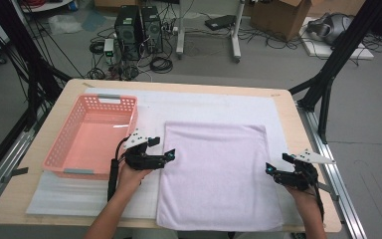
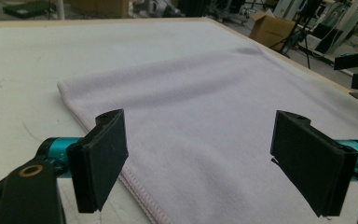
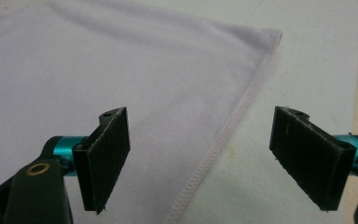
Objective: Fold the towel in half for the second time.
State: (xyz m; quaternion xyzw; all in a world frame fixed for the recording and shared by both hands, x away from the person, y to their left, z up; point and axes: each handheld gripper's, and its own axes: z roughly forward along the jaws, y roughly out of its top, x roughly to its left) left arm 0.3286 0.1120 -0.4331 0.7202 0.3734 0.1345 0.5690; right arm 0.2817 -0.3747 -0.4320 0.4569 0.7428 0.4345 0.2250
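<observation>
Two tongs are in your hands, one at each side edge of the pale lilac towel (image 1: pixel 216 174), which lies flat and spread on the white foam sheet (image 1: pixel 204 102) covering the table (image 1: pixel 284 99). Your left tongs (image 1: pixel 171 155) sit at the towel's left edge, about midway along it, and the left gripper view shows the jaws standing wide apart with the stitched hem (image 2: pixel 140 196) running between them and nothing gripped. Your right tongs (image 1: pixel 268 168) are at the towel's right edge, likewise gaping wide; in the right gripper view the hem (image 3: pixel 223 135) passes between the jaws, with towel by the left jaw and bare foam sheet by the right. Just beside your left hand (image 1: pixel 129 177), the pink plastic basket (image 1: pixel 59 144) stands on the sheet near the table's left side, and its floor is bare, with no item lying inside it.
</observation>
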